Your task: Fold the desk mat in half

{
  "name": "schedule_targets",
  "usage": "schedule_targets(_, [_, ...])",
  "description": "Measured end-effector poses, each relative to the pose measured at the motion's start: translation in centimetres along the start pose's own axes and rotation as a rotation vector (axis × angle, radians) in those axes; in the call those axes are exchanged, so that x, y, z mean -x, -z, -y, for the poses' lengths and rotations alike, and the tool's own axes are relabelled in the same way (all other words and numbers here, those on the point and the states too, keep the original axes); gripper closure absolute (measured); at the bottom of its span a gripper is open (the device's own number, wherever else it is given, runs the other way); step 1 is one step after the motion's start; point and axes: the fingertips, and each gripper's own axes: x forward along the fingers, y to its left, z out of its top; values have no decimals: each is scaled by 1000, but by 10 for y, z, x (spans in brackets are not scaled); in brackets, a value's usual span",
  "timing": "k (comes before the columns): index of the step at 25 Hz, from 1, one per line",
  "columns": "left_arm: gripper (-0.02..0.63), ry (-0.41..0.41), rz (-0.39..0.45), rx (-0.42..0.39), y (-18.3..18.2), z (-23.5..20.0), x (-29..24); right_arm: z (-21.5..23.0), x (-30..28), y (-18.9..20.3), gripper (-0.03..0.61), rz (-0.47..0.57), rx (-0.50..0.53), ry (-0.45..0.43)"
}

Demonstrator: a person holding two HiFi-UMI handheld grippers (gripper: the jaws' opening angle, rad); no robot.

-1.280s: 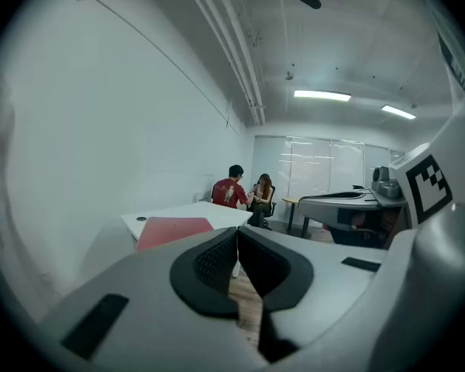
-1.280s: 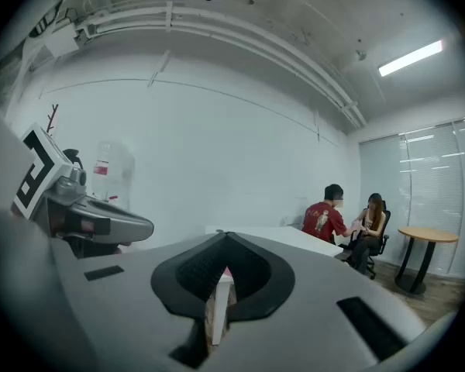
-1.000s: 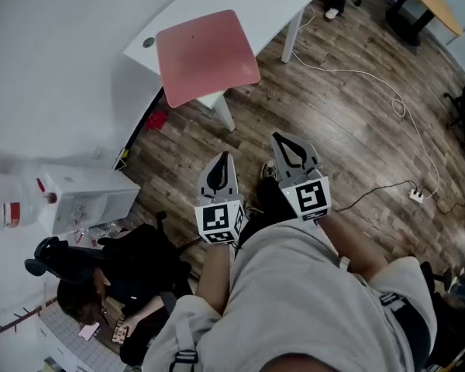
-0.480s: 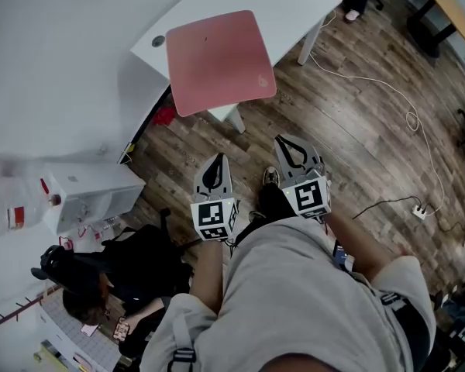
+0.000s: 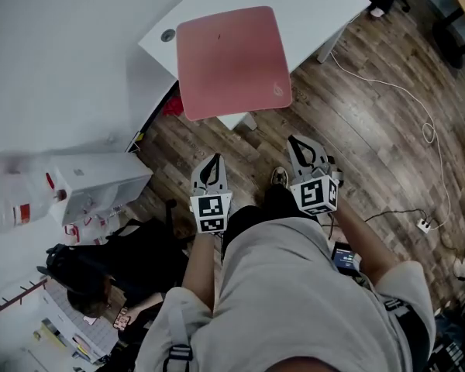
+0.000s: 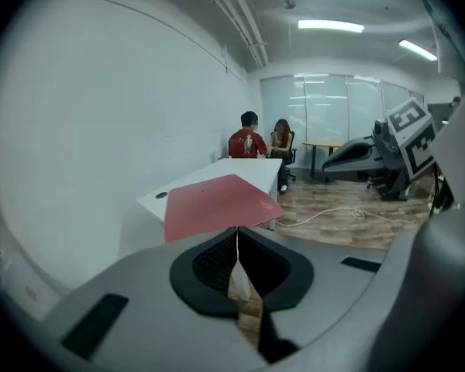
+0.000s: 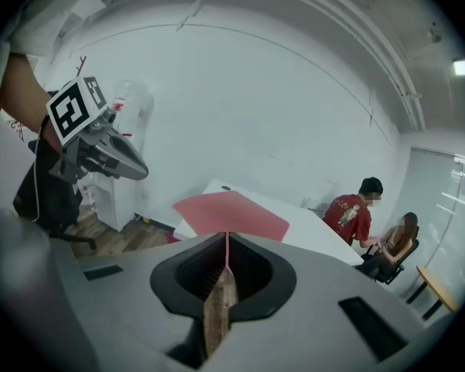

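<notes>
Ceiling lights (image 6: 331,26) are casting even, cool light from overhead; the white wall (image 5: 54,60) is washing out pale. The desk mat (image 5: 231,59) is showing flat and muted. Both gripper views are bowing hard at the edges, corners are falling dark, and close foreground is blurring.

White cable (image 6: 318,215) loose on the wood floor (image 5: 356,146), power strip (image 5: 424,225) too, water jug (image 5: 8,204) beside a cabinet (image 5: 101,184).

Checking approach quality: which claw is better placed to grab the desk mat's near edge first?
Right, narrowly. The right claw and left claw are both shut, empty and short of the desk; the right one looks closer to its corner of the overhanging mat.
</notes>
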Motion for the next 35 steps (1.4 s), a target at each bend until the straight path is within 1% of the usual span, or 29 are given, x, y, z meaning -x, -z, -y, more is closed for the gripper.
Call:
schedule_targets(2, [601, -21, -41, -61, 13, -8, -10, 4, -10, 9, 537, -21, 35, -1])
schedule_targets(5, [600, -59, -112, -114, 39, -25, -28, 8, -29, 20, 535, -58, 109, -2])
schedule_targets(8, [600, -75, -172, -184, 58, -39, -46, 6, -47, 34, 535, -103, 188, -13])
schedule_targets(11, [600, -84, -225, -265, 75, -54, -66, 3, -68, 48, 535, -153, 247, -27])
schedule_targets(13, [600, -90, -253, -333, 85, -66, -78, 0, -82, 54, 535, -177, 282, -23])
schedule_targets(16, [598, -112, -284, -463, 93, -81, -98, -2, -103, 66, 529, -215, 362, -1])
schedule_targets(17, [589, -119, -292, -501, 95, -85, -105, -4, -111, 72, 498, -229, 389, -1])
schedule_targets(18, [562, -123, -301, -532, 96, -89, -111, -7, -119, 80, 447, -241, 409, -4])
schedule_targets(19, [522, -126, -312, -559, 96, -92, -117, -10, -127, 87, 431, -253, 424, -8])
schedule_targets(21, [471, -127, -333, -627, 101, -98, -131, -13, -142, 95, 419, -287, 459, -15])
schedule_targets(24, [443, -112, -336, -717, 111, -101, -151, -18, -162, 105, 410, -323, 502, -22])
schedule_targets(27, [440, -93, -315, -803, 123, -99, -168, -25, -175, 117, 400, -373, 544, -25])
schedule_targets(29, [437, -90, -303, -849, 125, -99, -177, -24, -183, 122, 393, -399, 546, -13])
schedule_targets(33, [437, -84, -292, -880, 116, -101, -187, -12, -195, 122, 394, -423, 526, 48])
schedule_targets(35, [437, -81, -276, -868, 112, -102, -185, -9, -194, 119, 428, -418, 522, 65])
